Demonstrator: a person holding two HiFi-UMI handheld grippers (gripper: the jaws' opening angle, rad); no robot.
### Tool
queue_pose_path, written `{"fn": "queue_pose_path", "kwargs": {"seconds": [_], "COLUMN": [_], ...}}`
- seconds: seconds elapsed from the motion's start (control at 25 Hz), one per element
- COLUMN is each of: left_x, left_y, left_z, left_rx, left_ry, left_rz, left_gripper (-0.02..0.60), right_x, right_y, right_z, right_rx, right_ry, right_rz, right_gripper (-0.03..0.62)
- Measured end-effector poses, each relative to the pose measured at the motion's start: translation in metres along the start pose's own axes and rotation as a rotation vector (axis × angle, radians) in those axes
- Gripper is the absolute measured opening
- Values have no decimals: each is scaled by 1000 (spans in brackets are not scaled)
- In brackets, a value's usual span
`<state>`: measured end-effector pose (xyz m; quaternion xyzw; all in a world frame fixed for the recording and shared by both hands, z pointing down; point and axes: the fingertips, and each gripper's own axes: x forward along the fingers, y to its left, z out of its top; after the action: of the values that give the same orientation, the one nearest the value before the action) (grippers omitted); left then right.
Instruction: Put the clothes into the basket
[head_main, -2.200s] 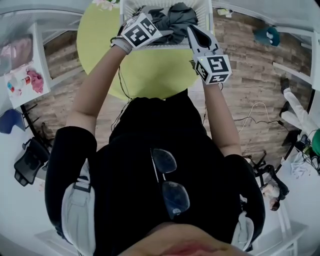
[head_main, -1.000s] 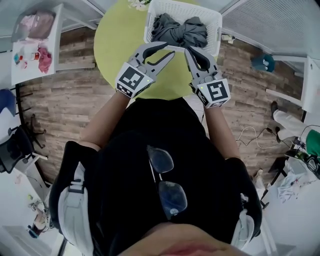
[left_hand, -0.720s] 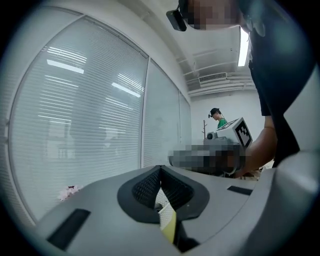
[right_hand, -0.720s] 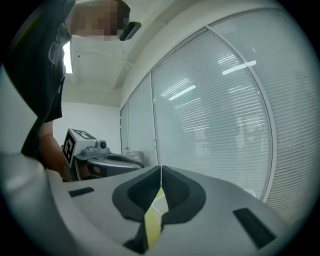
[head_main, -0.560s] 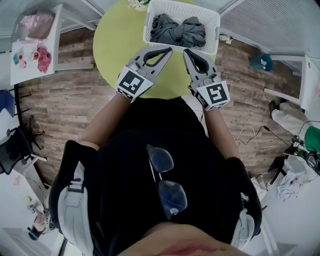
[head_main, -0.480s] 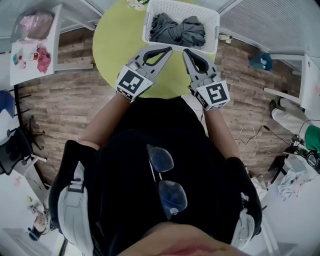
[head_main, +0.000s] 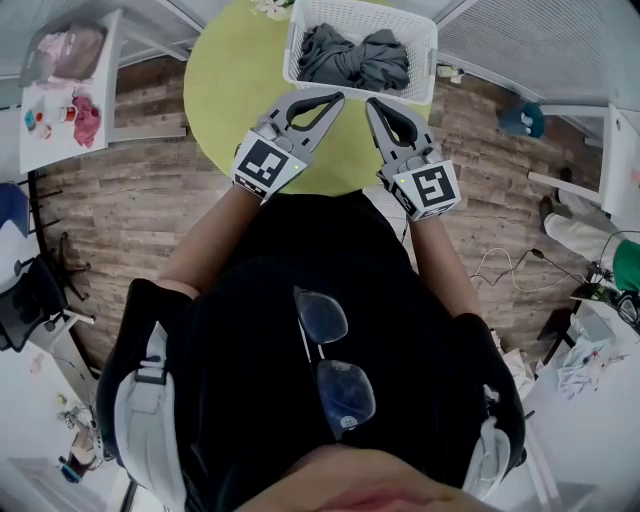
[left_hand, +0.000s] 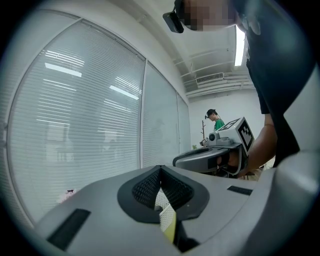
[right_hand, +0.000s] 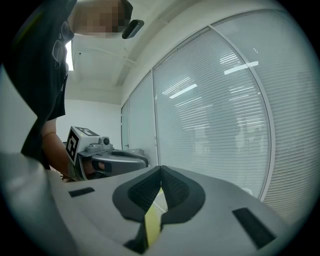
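In the head view a white plastic basket (head_main: 428, 45) stands at the far side of a round green table (head_main: 235, 85), with grey clothes (head_main: 352, 58) heaped inside it. Both grippers hover side by side over the table's near part, short of the basket and pointing at it. My left gripper (head_main: 337, 98) is shut with nothing in it; in its own view the jaws (left_hand: 160, 169) meet at the tip. The right gripper (head_main: 371, 103) is likewise shut and empty, its jaws (right_hand: 161, 169) together. Each gripper shows in the other's view, right gripper (left_hand: 215, 152) and left gripper (right_hand: 107, 159).
A white side table (head_main: 62, 90) with pink items stands at the left, with an office chair (head_main: 35, 300) below it. Cables (head_main: 510, 270) lie on the wooden floor at the right. Glass walls with blinds (left_hand: 75, 125) fill both gripper views.
The left gripper's jaws, open a second ago, have closed on nothing. Both grippers sit slightly further from the basket than two seconds ago, when they were at its rim.
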<state>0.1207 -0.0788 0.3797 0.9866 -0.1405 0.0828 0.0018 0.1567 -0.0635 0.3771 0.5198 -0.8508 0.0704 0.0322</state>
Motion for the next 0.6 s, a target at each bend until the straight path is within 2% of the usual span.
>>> {"fn": "queue_pose_path", "kwargs": {"seconds": [0.6], "left_x": [3], "left_y": [-2], "left_z": [-9], "left_rx": [-6], "left_ry": [25], "left_rz": [-16], "left_gripper": [9], "right_x": [0], "right_y": [-3], "right_z": [-8], "right_rx": [10], "right_ry": [23], "right_rz": [-7], "right_gripper": [25]}}
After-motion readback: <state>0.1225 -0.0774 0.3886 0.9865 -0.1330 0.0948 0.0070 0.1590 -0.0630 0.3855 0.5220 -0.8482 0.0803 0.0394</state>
